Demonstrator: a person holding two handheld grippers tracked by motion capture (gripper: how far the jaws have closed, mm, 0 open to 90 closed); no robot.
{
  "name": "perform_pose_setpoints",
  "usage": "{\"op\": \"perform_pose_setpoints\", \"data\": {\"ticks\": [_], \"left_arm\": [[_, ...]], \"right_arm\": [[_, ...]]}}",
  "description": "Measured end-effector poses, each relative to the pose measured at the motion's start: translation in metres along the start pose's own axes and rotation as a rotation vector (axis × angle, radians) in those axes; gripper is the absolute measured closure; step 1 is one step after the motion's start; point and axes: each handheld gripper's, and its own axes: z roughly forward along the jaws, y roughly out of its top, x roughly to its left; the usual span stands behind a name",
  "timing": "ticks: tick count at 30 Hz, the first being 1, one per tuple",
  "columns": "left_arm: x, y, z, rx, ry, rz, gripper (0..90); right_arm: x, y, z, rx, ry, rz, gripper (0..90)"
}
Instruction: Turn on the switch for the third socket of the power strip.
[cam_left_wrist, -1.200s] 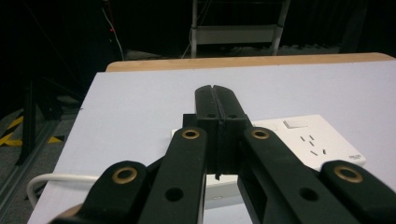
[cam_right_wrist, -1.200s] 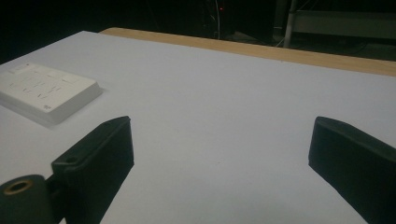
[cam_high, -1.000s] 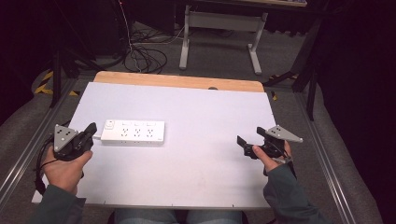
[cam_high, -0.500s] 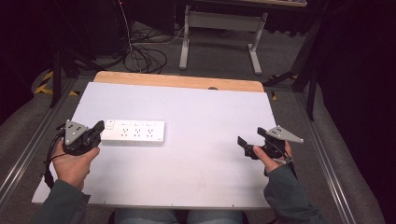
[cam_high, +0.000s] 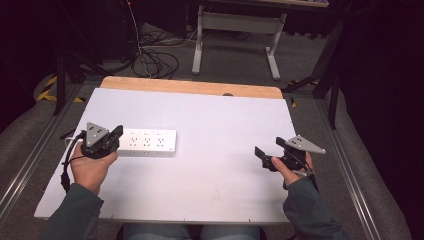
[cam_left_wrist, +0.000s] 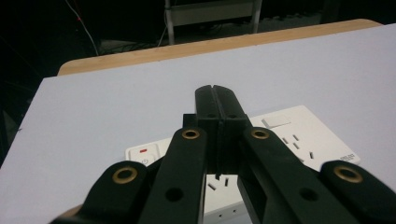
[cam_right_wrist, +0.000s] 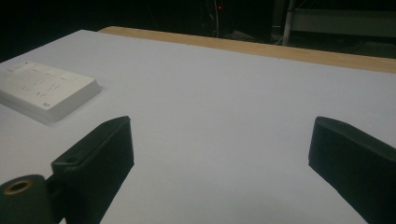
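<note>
Left gripper now over power strip, jaws together; right gripper apart.

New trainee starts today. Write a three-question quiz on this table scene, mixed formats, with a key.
1. True or false: the left gripper has its jaws wide apart.
2. Which gripper is nearer the power strip? A) left B) right
3. Fill in: the right gripper has its jaws ____ and holds nothing.

Key: 1 false, they are pressed together above the strip's switch end; 2 A; 3 open.
</note>
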Motion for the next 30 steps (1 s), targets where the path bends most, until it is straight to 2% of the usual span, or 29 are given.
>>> {"op": "perform_pose_setpoints", "data": {"ticks": [9,21,30], "left_arm": [[-0.006,0.003,0.011,0.023,-0.021,0.028,90.0],[-0.02,0.007,0.036,0.068,-0.052,0.093,90.0],[-0.027,0.007,0.049,0.099,-0.074,0.105,90.0]], "right_arm": [[-0.001,-0.001,-0.002,0.002,-0.005,-0.002,7.3],[0.0,-0.001,-0.002,0.002,-0.003,-0.006,7.3],[0.001,-0.001,-0.001,0.003,0.003,-0.007,7.5]]}}
